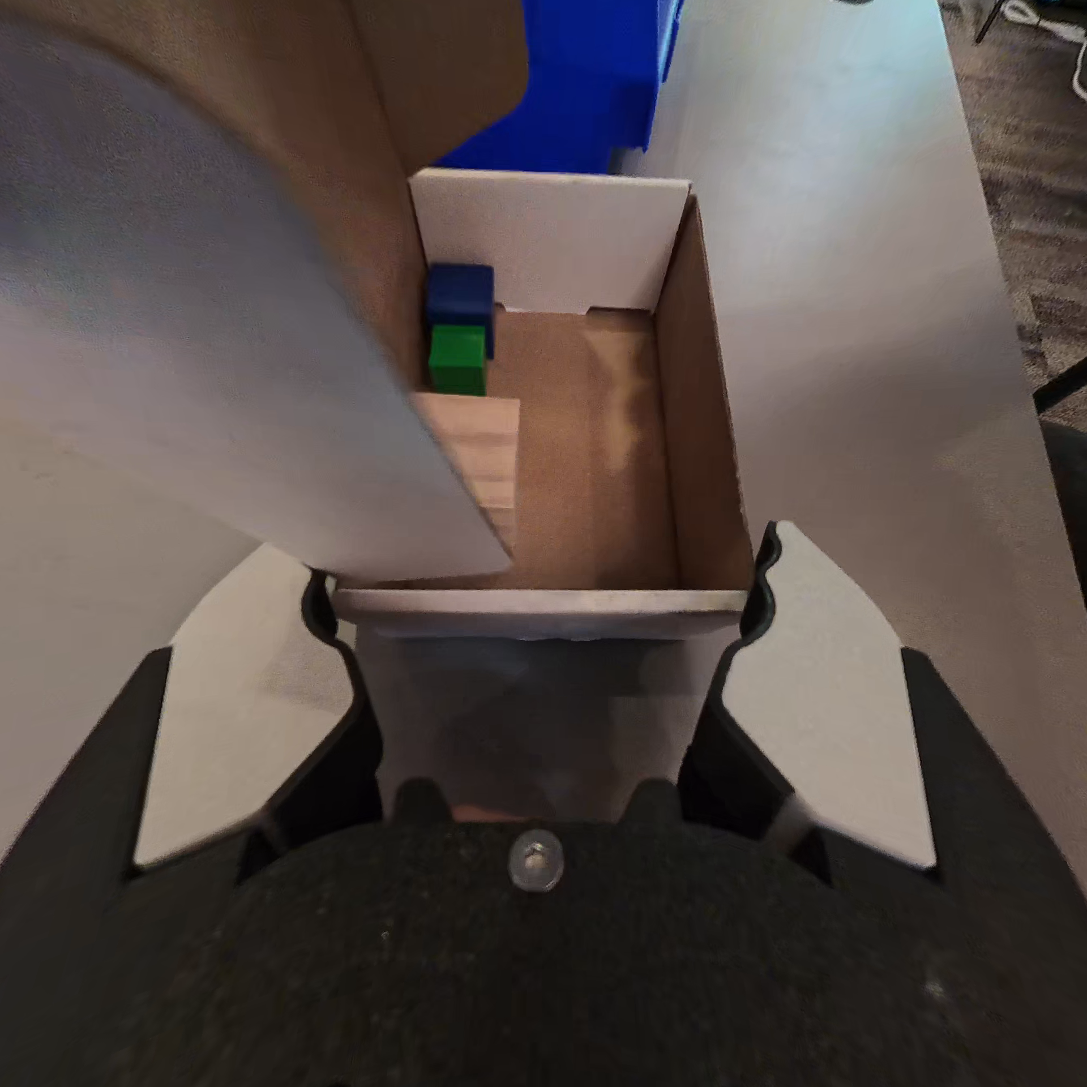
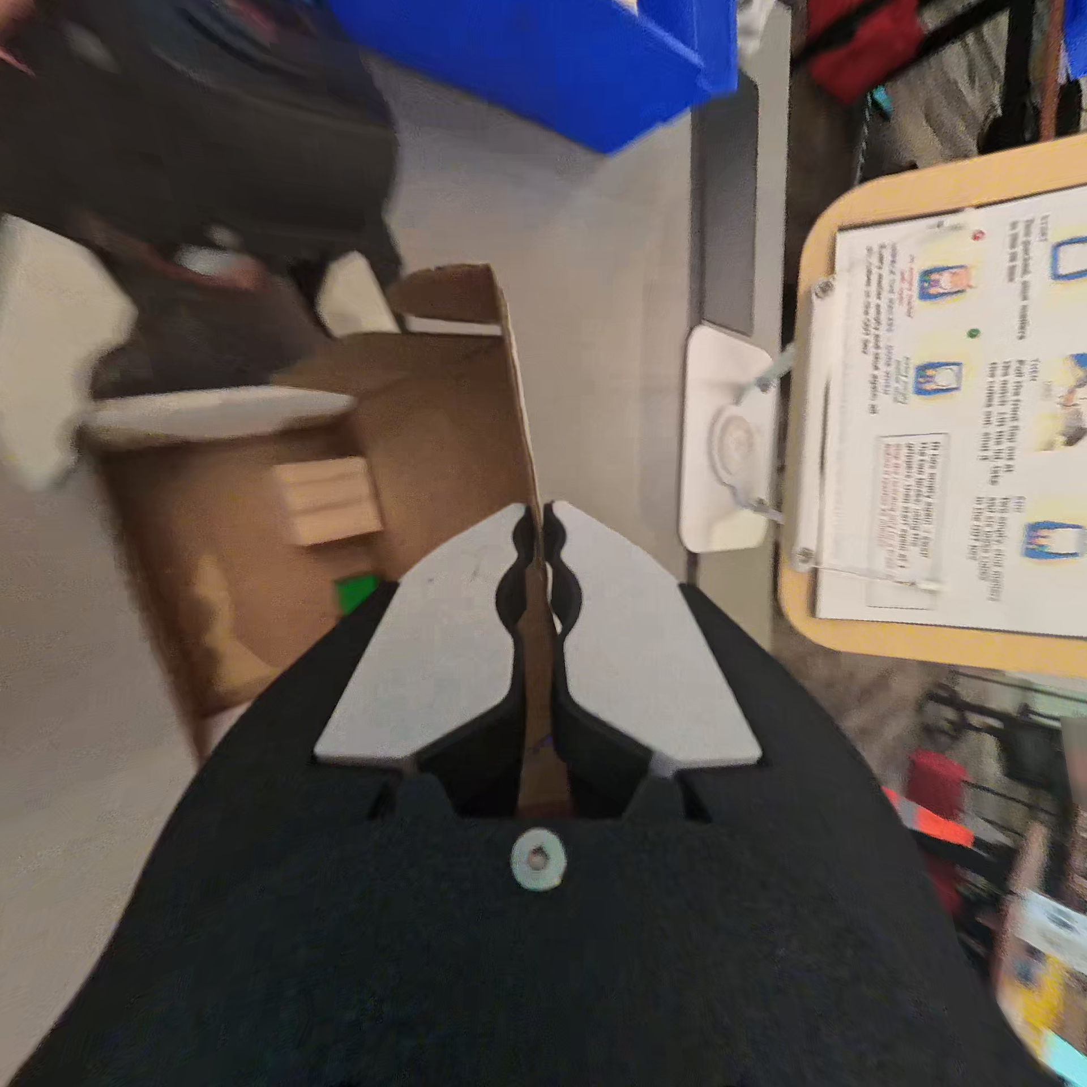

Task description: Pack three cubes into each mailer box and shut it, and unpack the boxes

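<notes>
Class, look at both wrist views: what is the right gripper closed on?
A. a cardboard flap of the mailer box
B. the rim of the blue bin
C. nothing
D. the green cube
A: the right gripper is shut on a thin brown cardboard flap of the open mailer box.

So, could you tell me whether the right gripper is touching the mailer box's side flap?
Touching: the right wrist view shows the right gripper shut on the brown side flap, its cardboard edge pinched between both fingers.
</notes>
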